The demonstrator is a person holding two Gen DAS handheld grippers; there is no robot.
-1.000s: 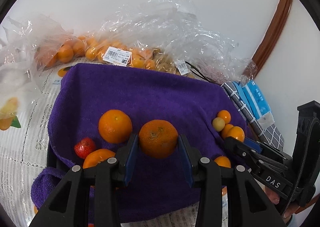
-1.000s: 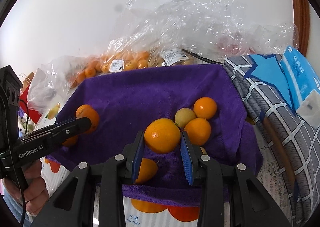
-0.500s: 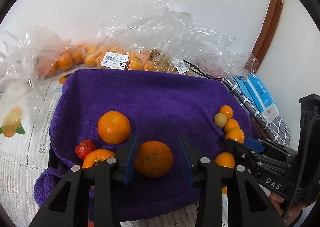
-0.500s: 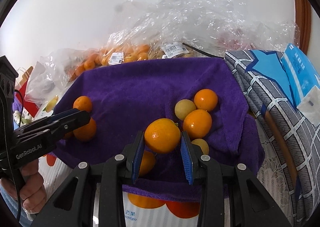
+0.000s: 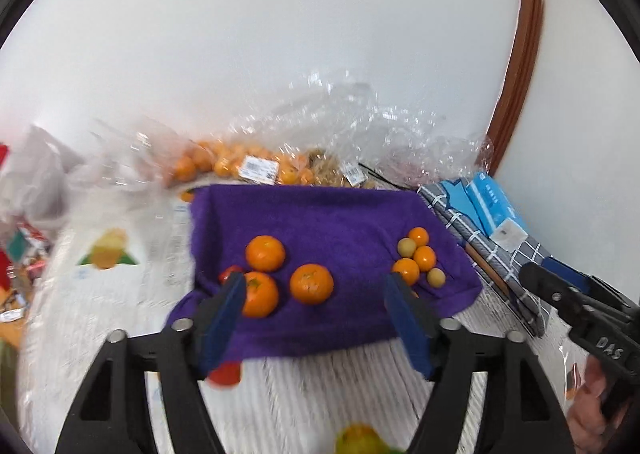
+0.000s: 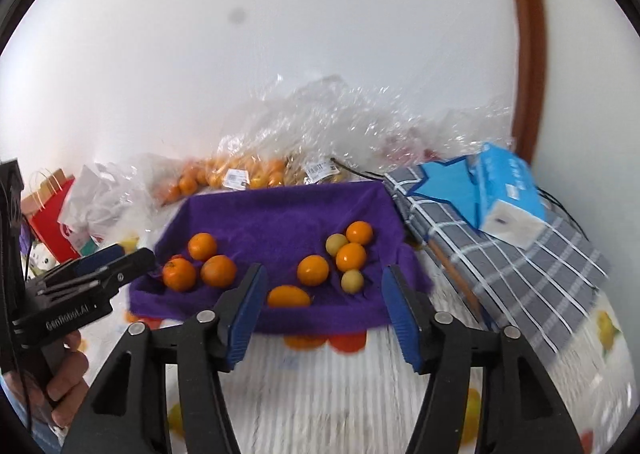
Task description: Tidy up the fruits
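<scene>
A purple towel lies on the table with fruit on it. Three large oranges and a strawberry sit at its left; the oranges show in the right wrist view too. Several small oranges and pale yellow fruits cluster at its right. My left gripper is open and empty, drawn back above the towel's near edge. My right gripper is open and empty, likewise back from the towel.
Clear plastic bags of small oranges lie behind the towel against the white wall. A grey checked cloth with a blue tissue pack is at the right. A red paper bag stands far left.
Both grippers opened, released their oranges onto the towel and pulled back and up from it. The fruit now lies farther away in both views.
</scene>
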